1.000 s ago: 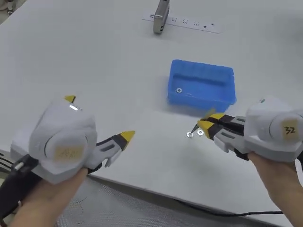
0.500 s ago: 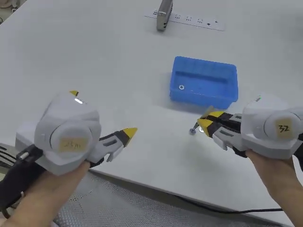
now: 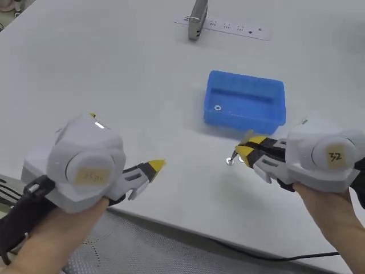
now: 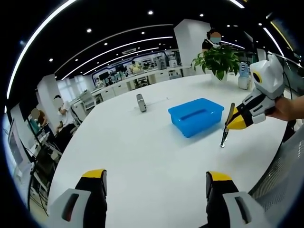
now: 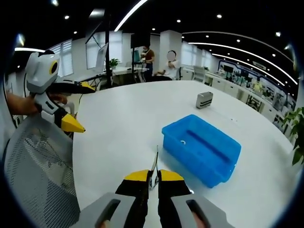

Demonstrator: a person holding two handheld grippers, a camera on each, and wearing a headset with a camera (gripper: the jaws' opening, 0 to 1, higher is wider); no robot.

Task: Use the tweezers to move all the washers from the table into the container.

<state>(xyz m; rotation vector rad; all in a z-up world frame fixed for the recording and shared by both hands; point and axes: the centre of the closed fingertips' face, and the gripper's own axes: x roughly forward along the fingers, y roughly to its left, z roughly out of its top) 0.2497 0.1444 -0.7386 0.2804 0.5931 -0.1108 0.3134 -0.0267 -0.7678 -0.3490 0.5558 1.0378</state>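
Thin metal tweezers (image 4: 224,135) are pinched between the pressed-together jaws of the right gripper (image 5: 153,175), tips set down at a small silver washer (image 3: 230,162) just ahead. Since a second ago nothing is seen lifted, so pickup is judged pending. The blue plastic container (image 3: 245,121) lies beyond; the left gripper (image 4: 156,175) is held spread.

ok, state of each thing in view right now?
left gripper: open, empty.
right gripper: shut on the tweezers.
blue container: upright, open top, one washer inside.
table washer: lying on the table at the tweezers' tips, outside the container.
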